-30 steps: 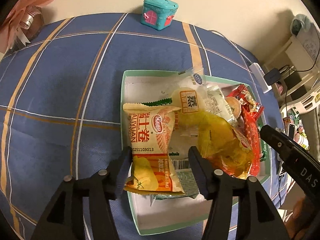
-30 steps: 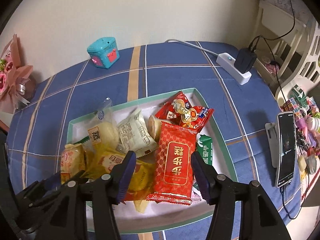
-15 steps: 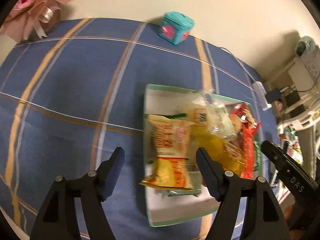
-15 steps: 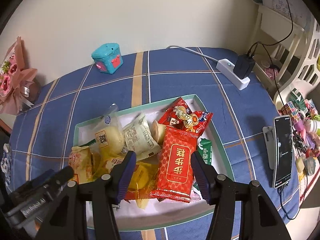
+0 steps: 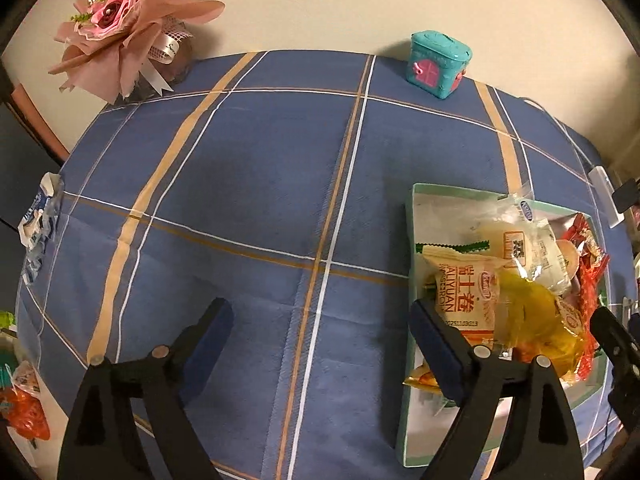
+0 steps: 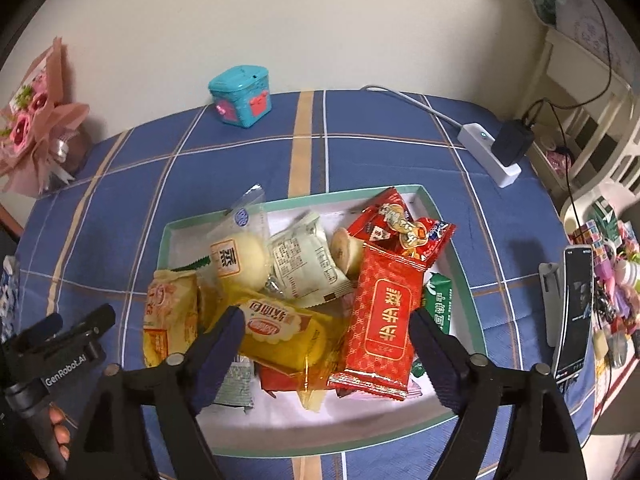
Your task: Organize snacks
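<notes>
a plain cream wall point(image 6: 320, 20) rises behind the desk point(image 5: 260, 184), which wears a blue plaid cloth with orange and white stripes. a pink flower bouquet point(image 5: 128, 24) leans at its far left corner, a teal toy house point(image 6: 241, 96) by the wall. a white shelf unit point(image 6: 592, 92) stands right, warmly lit.

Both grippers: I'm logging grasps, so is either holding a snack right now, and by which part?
Nothing is held. The left gripper gapes over bare tablecloth; the right gripper has just opened, fingers clear of the red packet.

Both wrist views steep-down, sharing snack box point(image 5: 412, 216) point(image 6: 448, 240).
</notes>
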`<state>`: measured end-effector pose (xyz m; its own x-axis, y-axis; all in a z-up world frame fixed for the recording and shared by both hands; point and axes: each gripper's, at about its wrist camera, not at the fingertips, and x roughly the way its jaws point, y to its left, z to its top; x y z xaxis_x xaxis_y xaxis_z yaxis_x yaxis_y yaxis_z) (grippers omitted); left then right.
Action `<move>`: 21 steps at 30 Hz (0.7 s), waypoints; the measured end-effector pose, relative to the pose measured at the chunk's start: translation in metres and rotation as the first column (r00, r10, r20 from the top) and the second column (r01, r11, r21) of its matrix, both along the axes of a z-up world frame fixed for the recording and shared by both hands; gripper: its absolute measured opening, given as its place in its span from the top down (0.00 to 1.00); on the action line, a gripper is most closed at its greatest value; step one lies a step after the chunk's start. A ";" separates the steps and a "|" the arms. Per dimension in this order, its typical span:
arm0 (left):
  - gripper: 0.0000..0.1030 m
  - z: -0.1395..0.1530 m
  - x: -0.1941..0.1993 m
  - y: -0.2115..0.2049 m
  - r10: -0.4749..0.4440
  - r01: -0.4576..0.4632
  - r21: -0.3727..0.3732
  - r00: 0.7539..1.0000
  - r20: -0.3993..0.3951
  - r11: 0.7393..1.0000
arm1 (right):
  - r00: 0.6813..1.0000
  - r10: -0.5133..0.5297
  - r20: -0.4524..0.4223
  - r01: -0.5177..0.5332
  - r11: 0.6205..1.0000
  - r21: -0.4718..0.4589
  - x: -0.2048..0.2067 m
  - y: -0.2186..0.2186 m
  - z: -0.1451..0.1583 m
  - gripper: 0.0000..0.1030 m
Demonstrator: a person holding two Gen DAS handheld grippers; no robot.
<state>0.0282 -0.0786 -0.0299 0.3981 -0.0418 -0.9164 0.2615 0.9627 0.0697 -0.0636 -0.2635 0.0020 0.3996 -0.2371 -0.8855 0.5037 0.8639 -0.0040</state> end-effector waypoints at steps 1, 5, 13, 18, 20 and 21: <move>0.01 0.000 0.000 0.000 0.002 -0.002 0.007 1.000 0.003 1.000 | 1.000 0.004 0.000 -0.004 1.000 -0.004 0.001 0.001 0.000 0.03; 0.00 -0.001 0.002 0.003 0.023 -0.024 0.017 1.000 0.011 1.000 | 1.000 0.013 0.001 -0.013 1.000 -0.010 0.002 0.004 0.000 0.00; 0.00 0.001 0.002 0.008 0.048 -0.048 0.020 0.999 0.015 0.999 | 1.000 0.020 -0.008 -0.020 1.000 -0.021 0.004 0.009 -0.001 0.00; 0.00 0.003 -0.004 0.010 0.047 -0.048 0.028 0.998 0.034 0.998 | 1.000 0.023 -0.007 -0.023 1.000 -0.006 -0.001 0.012 -0.002 0.00; 0.00 0.004 -0.007 0.009 0.037 -0.038 0.020 0.999 0.031 0.999 | 1.000 0.023 -0.004 -0.023 1.000 -0.006 -0.003 0.014 -0.001 0.00; 0.00 0.005 -0.010 0.009 0.029 -0.030 0.018 0.999 0.030 0.999 | 1.000 0.024 -0.003 -0.024 1.000 -0.006 -0.004 0.014 -0.001 0.00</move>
<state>0.0184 -0.0700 -0.0248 0.4262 -0.0124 -0.9045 0.2305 0.9684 0.0953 -0.0672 -0.2492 0.0013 0.4029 -0.2325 -0.8852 0.4831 0.8755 -0.0101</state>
